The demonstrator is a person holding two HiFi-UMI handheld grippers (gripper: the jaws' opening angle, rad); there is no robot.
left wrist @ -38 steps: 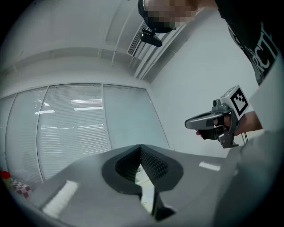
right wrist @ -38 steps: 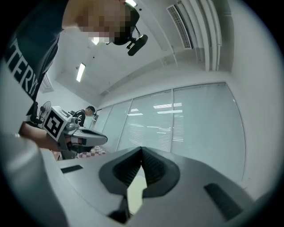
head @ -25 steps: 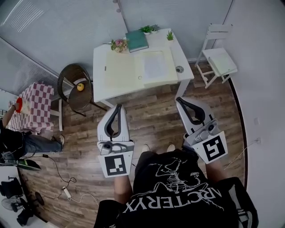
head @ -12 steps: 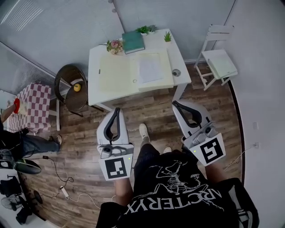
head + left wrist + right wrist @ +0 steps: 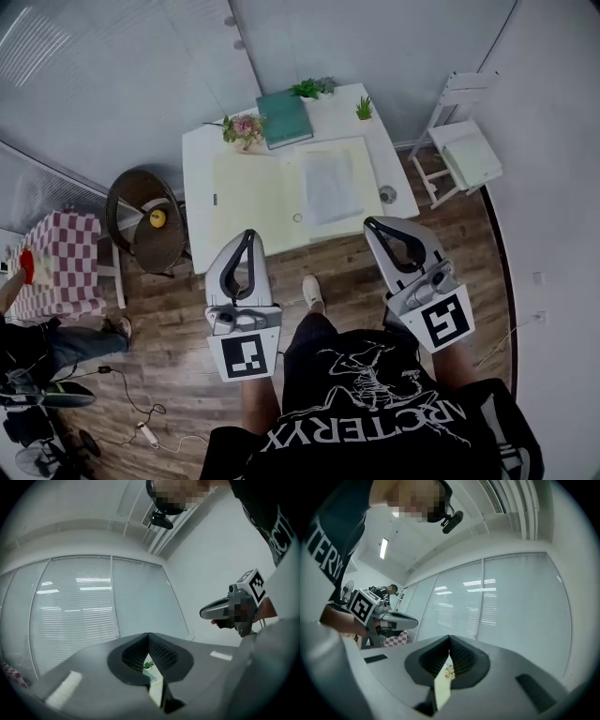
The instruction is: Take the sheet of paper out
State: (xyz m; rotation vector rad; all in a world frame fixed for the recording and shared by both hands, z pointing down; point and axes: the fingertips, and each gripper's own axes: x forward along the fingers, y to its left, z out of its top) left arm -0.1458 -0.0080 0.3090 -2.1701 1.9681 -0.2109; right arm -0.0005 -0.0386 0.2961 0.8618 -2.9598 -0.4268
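Note:
A white sheet of paper (image 5: 330, 186) lies on the right half of an open pale yellow folder (image 5: 251, 187) on the white table (image 5: 202, 178). My left gripper (image 5: 249, 233) is shut and empty, its tips over the table's front edge, below the folder's left half. My right gripper (image 5: 372, 224) is also shut and empty, at the front right corner just below the sheet. Both are held level and apart from the paper. In the left gripper view the jaws (image 5: 148, 635) meet at the tip; in the right gripper view they (image 5: 450, 638) meet too.
A green book (image 5: 286, 120), a flower pot (image 5: 246, 127) and small plants (image 5: 362, 108) stand at the table's back. A small round object (image 5: 387, 194) sits near the right edge. A white chair (image 5: 469, 150) is to the right, a round wicker chair (image 5: 141, 220) to the left.
The person has stepped toward the table, and both shut grippers have come forward from over the floor to its front edge. The table now sits closer in the head view.

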